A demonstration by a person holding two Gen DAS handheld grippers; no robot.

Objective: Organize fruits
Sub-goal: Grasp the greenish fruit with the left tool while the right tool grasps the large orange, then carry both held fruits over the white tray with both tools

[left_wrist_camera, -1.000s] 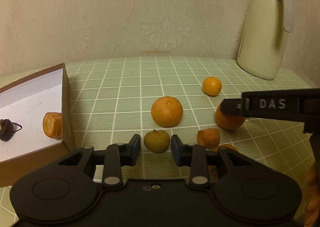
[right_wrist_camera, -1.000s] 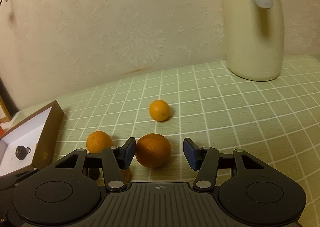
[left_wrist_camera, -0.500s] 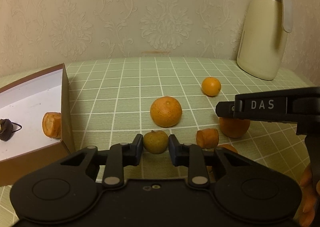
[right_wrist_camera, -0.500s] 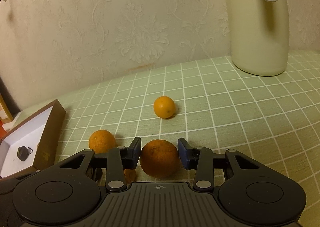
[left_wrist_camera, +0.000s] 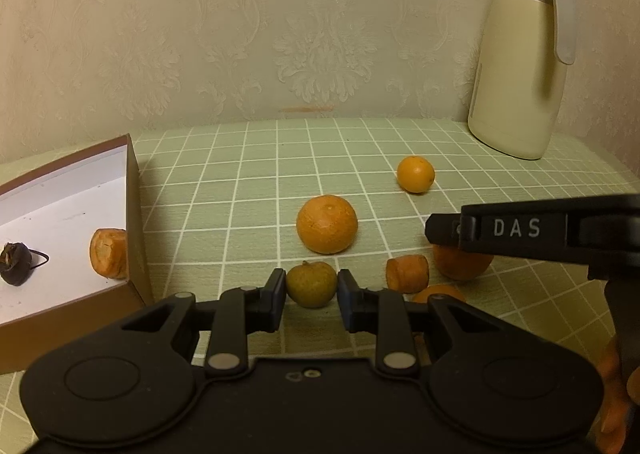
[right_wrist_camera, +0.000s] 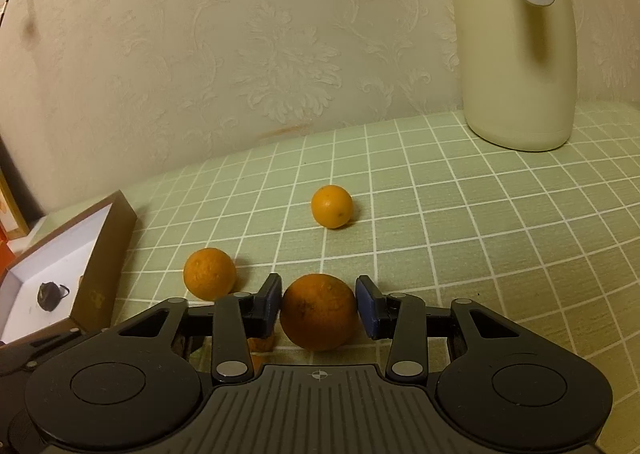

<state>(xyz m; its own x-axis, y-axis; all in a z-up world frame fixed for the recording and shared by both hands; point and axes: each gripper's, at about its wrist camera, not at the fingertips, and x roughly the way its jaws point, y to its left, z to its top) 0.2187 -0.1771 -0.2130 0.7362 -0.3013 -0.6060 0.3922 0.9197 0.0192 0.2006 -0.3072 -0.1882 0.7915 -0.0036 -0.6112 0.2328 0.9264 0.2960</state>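
Note:
In the left wrist view my left gripper [left_wrist_camera: 311, 290] is shut on a small greenish-yellow fruit [left_wrist_camera: 311, 285] that rests on the green checked cloth. In the right wrist view my right gripper [right_wrist_camera: 320, 304] is shut on a dark orange [right_wrist_camera: 318, 312], with both blue pads against its sides. One of its fingers [left_wrist_camera: 516, 230] crosses the left wrist view above that same orange [left_wrist_camera: 460, 266]. A larger orange [left_wrist_camera: 327, 224] [right_wrist_camera: 209, 273] and a small bright orange [left_wrist_camera: 415, 174] [right_wrist_camera: 332, 206] lie loose further back. A carrot chunk [left_wrist_camera: 407, 273] sits between the two grippers.
A brown box [left_wrist_camera: 132, 190] [right_wrist_camera: 108, 250] with a white inside stands at the left, holding a carrot chunk [left_wrist_camera: 108, 253] and a dark round fruit [left_wrist_camera: 16, 264] [right_wrist_camera: 50, 296]. A cream thermos jug [left_wrist_camera: 520, 66] [right_wrist_camera: 520, 54] stands at the back right against the wall.
Both pairs of jaws have come together: the left onto the greenish fruit, the right from wide apart onto the dark orange. Neither hand has shifted.

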